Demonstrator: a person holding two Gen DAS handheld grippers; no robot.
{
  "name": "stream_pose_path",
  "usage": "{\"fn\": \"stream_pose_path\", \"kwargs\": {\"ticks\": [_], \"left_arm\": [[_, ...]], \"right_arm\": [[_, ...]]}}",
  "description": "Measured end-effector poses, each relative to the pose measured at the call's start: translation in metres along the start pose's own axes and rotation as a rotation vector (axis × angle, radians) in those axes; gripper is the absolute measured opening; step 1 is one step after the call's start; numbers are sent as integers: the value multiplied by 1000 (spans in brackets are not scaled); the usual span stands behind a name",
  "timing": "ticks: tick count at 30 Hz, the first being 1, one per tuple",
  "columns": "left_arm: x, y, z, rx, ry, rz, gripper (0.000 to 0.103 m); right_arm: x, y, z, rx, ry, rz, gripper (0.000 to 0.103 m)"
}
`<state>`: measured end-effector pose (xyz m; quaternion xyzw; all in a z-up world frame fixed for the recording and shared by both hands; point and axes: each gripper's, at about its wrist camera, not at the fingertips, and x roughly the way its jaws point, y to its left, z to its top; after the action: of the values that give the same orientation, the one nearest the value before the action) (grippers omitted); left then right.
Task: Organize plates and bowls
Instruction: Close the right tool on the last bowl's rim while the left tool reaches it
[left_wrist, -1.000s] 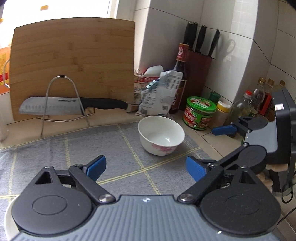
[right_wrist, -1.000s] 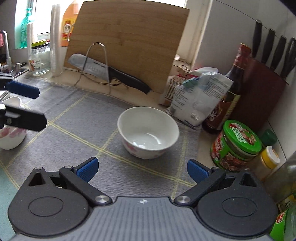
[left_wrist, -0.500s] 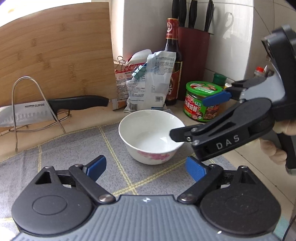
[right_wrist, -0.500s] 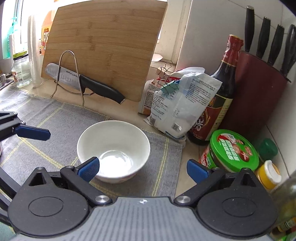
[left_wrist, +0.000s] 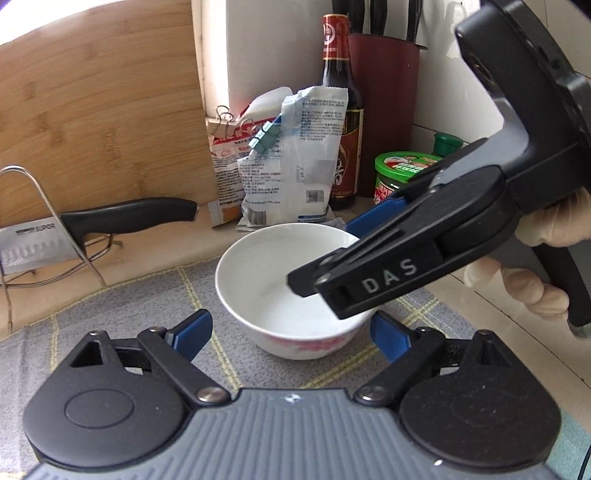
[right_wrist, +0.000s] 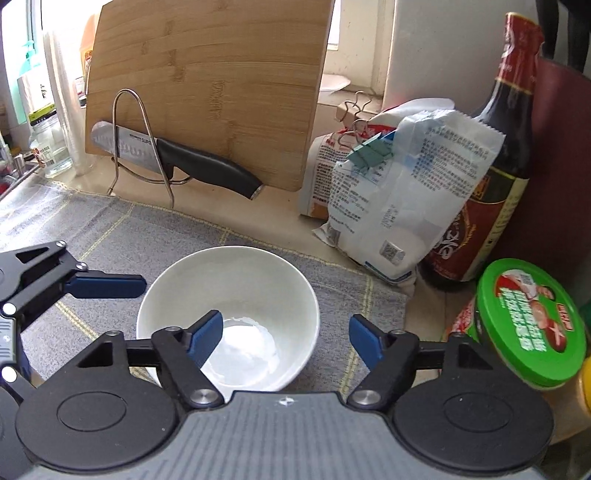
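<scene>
Your right gripper (right_wrist: 286, 338) has just been closing over the bowl (right_wrist: 236, 280)'s right wall, not yet gripping; left gripper (left_wrist: 290, 332) stays open, empty.

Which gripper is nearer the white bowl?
Right. The right gripper straddles the bowl's rim, one finger inside, one outside, jaws just closing. The left gripper sits just short of it, open.

Glossy ceramic bowl (right_wrist: 236, 280), cloth mat (right_wrist: 110, 229) — woven

A beige counter (right_wrist: 258, 218) carries a grey mat (right_wrist: 110, 236) holding 1 white bowl (right_wrist: 236, 280).
</scene>
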<state>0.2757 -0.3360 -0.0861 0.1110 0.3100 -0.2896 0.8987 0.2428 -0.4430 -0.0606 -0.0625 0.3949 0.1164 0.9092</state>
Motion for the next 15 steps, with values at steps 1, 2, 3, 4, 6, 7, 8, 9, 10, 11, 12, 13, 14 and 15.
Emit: {"fn": "stream_pose_path", "kwargs": {"ticks": [1,2,3,4,6,7,8,9,10,11,12,13,14,15], "left_arm": [[2,0,0,0,0,-4,92],[3,0,0,0,1,-7,92],[3,0,1,-1,1,-11,92],[4,0,1,-1,0,-14,92],[4,0,2,5,-2,-20,92],[5,0,3,8,-2,-23,92],[5,1,3,9,-3,-27,92],[6,1,4,9,-3,-31,92],[6,1,4,9,-3,-35,92],[7,1,5,9,-3,-41,92],[7,2,5,8,-2,-45,92],[8,2,5,9,-1,-49,92],[9,2,5,12,-3,-52,92],[9,2,6,15,-3,-55,92]], "right_arm": [[2,0,1,1,3,9,77],[3,0,2,1,7,18,75],[5,1,4,-1,9,23,74],[7,2,5,-4,12,29,73],[9,3,6,-11,15,40,67],[10,3,7,-12,18,48,66],[11,3,8,-14,20,56,66],[12,4,8,-15,20,58,66],[12,4,9,-17,22,59,66],[13,4,9,-20,23,57,66],[14,5,9,-21,24,57,66],[13,4,9,-20,24,58,66],[13,4,9,-19,25,61,66],[13,4,9,-19,25,63,66]]}}
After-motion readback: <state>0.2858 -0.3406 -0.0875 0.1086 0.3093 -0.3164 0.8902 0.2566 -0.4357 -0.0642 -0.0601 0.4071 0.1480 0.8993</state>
